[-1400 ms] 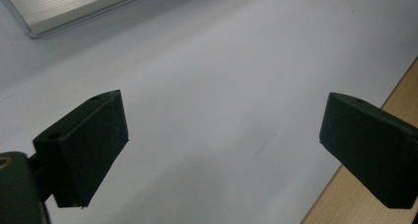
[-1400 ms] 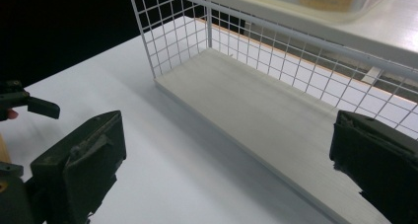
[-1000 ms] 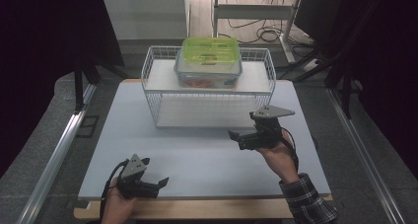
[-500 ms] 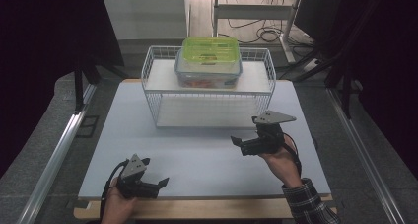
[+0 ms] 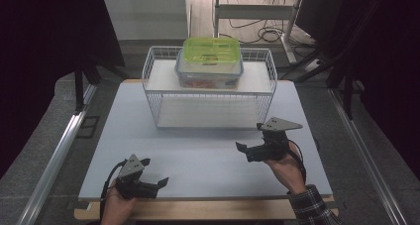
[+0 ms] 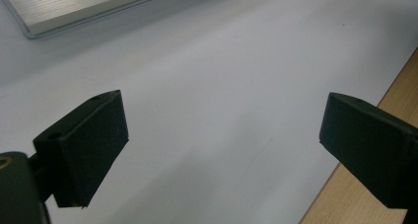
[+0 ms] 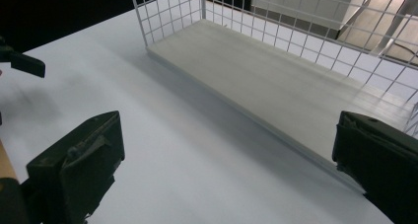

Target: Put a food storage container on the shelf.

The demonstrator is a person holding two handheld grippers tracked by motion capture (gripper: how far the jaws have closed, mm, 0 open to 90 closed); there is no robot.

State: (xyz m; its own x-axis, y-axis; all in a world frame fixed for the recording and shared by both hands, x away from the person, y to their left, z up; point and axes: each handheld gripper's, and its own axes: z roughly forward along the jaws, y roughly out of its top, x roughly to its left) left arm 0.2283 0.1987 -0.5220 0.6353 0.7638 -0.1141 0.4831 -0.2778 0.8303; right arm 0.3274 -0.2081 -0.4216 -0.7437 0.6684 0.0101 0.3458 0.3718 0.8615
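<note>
White laminate covered the table (image 5: 198, 160) from edge to edge, matte and bare, with a strip of pale wood showing along the near side; around it the room was dim, with black drapes to left and right, grey floor below, an aluminium rail (image 5: 59, 155) running along the left, and a tangle of cables (image 5: 270, 34) on the floor beyond the far edge (near the legs of a metal stand); a white wire rack (image 5: 210, 86) stood at the far middle of the table, its lower shelf bare and its upper shelf carrying a clear food container with a green lid (image 5: 210, 59), which sat squarely on that shelf, well apart from both tools; the right gripper (image 5: 247, 150) hovered over the table just in front of the rack's right end, jaws spread wide with nothing between them, held by a hand in a plaid sleeve; in the right gripper view the rack's lower shelf (image 7: 276, 81) lay ahead between the two black jaws, close but not touched; the left gripper (image 5: 158, 183) was near the front left edge of the table, its jaws likewise parted and gripping nothing; the left gripper view looked across the white surface to the wooden border (image 6: 389, 91) at the right
</note>
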